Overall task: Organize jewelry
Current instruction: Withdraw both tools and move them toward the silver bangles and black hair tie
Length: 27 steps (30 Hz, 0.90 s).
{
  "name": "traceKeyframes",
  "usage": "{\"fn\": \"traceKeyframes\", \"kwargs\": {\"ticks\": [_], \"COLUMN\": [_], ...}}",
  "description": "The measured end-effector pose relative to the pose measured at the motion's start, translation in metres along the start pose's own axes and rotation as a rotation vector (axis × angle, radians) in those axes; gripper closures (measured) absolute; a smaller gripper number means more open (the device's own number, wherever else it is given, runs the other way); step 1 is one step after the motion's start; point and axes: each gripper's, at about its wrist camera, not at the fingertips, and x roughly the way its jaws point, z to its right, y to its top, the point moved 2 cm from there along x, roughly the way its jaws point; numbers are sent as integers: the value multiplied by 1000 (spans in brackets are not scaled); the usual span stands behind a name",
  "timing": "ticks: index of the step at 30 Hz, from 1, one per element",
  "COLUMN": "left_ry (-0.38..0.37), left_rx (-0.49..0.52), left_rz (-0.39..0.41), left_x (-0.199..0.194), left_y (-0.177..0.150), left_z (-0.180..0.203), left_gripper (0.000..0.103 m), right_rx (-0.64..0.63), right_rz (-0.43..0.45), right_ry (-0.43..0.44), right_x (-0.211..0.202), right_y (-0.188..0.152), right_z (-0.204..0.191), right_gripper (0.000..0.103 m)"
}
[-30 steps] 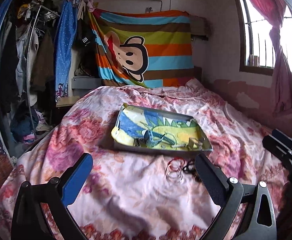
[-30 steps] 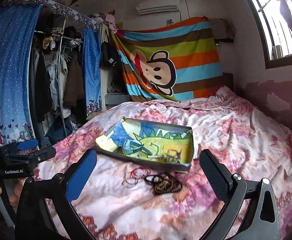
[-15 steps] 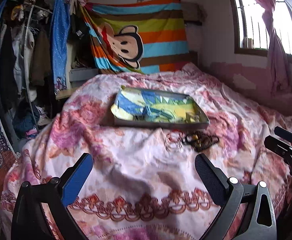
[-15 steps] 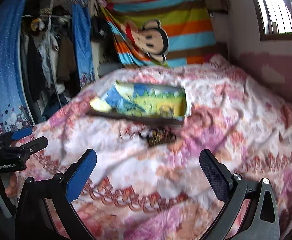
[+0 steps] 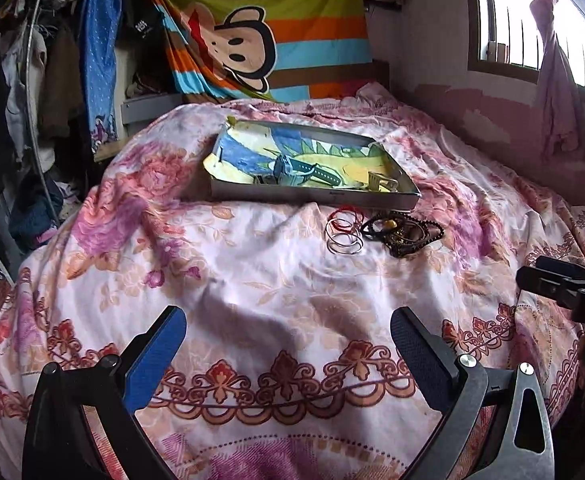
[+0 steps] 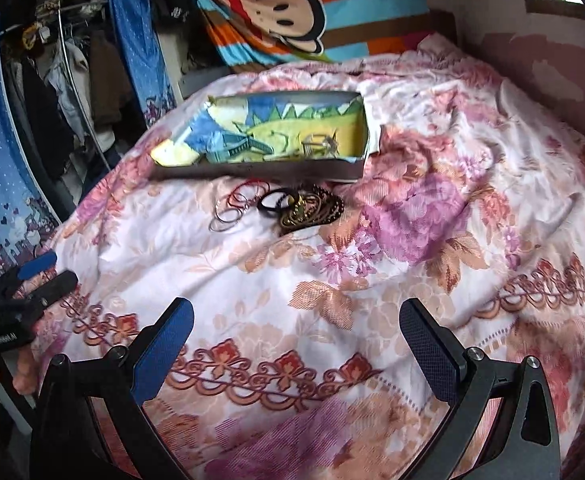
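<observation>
A shallow grey tray (image 5: 312,199) lined with a dinosaur-print paper lies mid-bed; it also shows in the right wrist view (image 6: 260,170). A blue watch (image 5: 300,170) and a small metal piece (image 5: 382,181) lie in it. In front of it on the bedspread lie thin red and silver bangles (image 5: 343,231) (image 6: 236,204) and a dark pile of beaded bracelets with a black hair tie (image 5: 402,232) (image 6: 302,208). My left gripper (image 5: 286,350) is open and empty, well short of the jewelry. My right gripper (image 6: 296,340) is open and empty too.
A floral pink bedspread (image 5: 252,280) covers the bed. A clothes rack (image 5: 24,80) stands at the left, a striped monkey blanket (image 5: 260,32) hangs behind, and a window with a pink curtain (image 5: 552,60) is at the right.
Both grippers have pulled back and tilted down, so the tray and jewelry sit farther off and higher in view. Both stay open.
</observation>
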Motion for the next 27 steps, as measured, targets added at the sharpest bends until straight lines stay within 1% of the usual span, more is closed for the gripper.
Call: {"fn": "traceKeyframes", "kwargs": {"ticks": [3, 8, 10, 13, 17, 23, 27], "left_ry": [-33, -107, -120, -132, -130, -117, -134], "left_rx": [0, 20, 26, 38, 54, 79, 80], "left_rz": [-13, -33, -45, -72, -98, -117, -130], "left_x": [13, 43, 52, 66, 76, 89, 102], "left_y": [10, 31, 35, 38, 38, 45, 54], "left_z": [2, 9, 12, 16, 17, 18, 19], "left_gripper": [0, 0, 0, 0, 0, 0, 0], "right_rx": [-17, -76, -93, -104, -97, -106, -112], "right_rz": [-27, -7, -6, -14, -15, 0, -8], "right_ry": [-15, -11, -15, -26, -35, -71, -69], "right_x": [13, 29, 36, 46, 55, 61, 68], "right_y": [9, 28, 33, 40, 46, 56, 63], "right_z": [3, 2, 1, 1, 4, 11, 18], "right_gripper": [2, 2, 2, 2, 2, 2, 2]}}
